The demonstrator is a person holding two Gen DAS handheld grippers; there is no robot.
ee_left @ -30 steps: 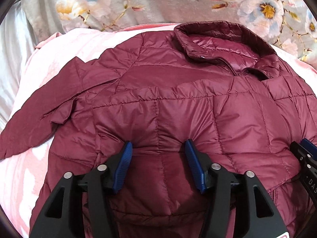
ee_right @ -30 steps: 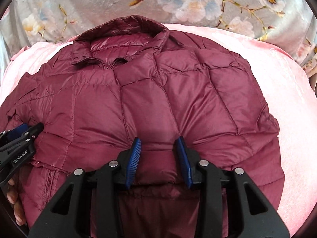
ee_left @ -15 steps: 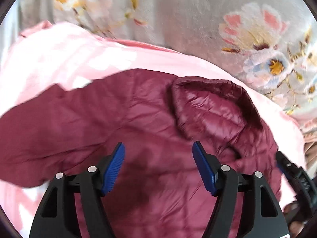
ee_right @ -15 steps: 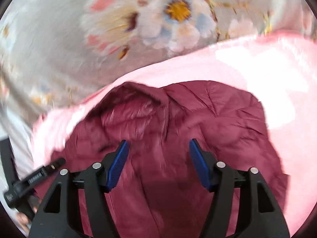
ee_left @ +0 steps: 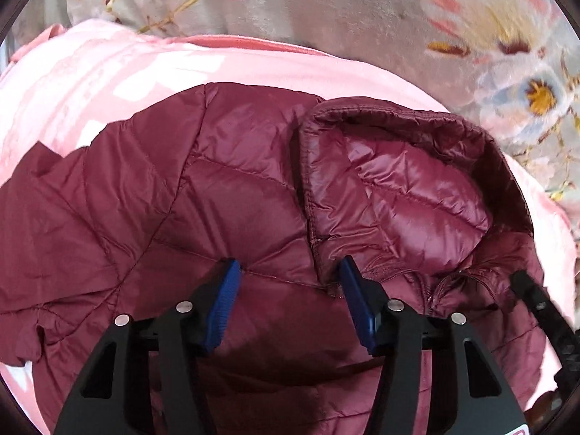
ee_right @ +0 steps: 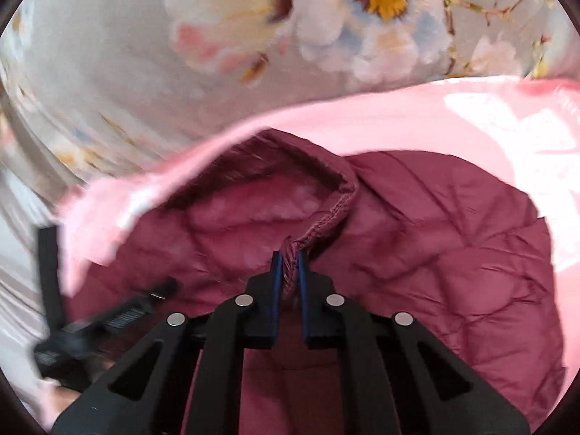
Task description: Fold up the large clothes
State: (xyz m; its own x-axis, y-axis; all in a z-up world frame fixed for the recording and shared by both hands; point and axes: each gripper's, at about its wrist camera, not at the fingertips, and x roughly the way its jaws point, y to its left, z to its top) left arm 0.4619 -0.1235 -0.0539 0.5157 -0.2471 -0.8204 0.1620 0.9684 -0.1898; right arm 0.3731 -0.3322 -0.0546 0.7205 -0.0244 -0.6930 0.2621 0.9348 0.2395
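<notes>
left wrist view: the left gripper (ee_left: 288,290) is open, blue pads spread wide, both fingers resting on or just above the maroon puffer jacket (ee_left: 224,195). nothing is pinched between them. the jacket lies spread on a pink blanket (ee_left: 108,69), quilted panels facing up. its collar (ee_left: 395,181) stands up to the right of centre, with the shiny inner lining showing. the right blue pad sits just beside the collar's near corner; the left pad sits on a quilt seam at the shoulder area. a sleeve (ee_left: 32,224) trails off to the left edge. a zipper line (ee_left: 456,279) shows below the collar. at the right edge, part of the right gripper (ee_left: 540,311) shows as a blurred black bar over the jacket; its jaw state is not readable from here. behind the blanket is a grey floral bedcover (ee_left: 362,11).

right wrist view: the right gripper (ee_right: 288,272) is closed tight on the stitched edge of the collar (ee_right: 326,214), fabric bunched between the blue pads. the collar opening spreads to the left of the grip, lining visible. the jacket (ee_right: 453,253) body fills the right and lower frame, lying on the pink blanket (ee_right: 435,116). at lower left, a blurred black tool part, the left gripper (ee_right: 108,322), sits over the jacket edge. the floral bedcover (ee_right: 217,36) fills the top. white fabric (ee_right: 14,272) shows at the far left edge.
</notes>
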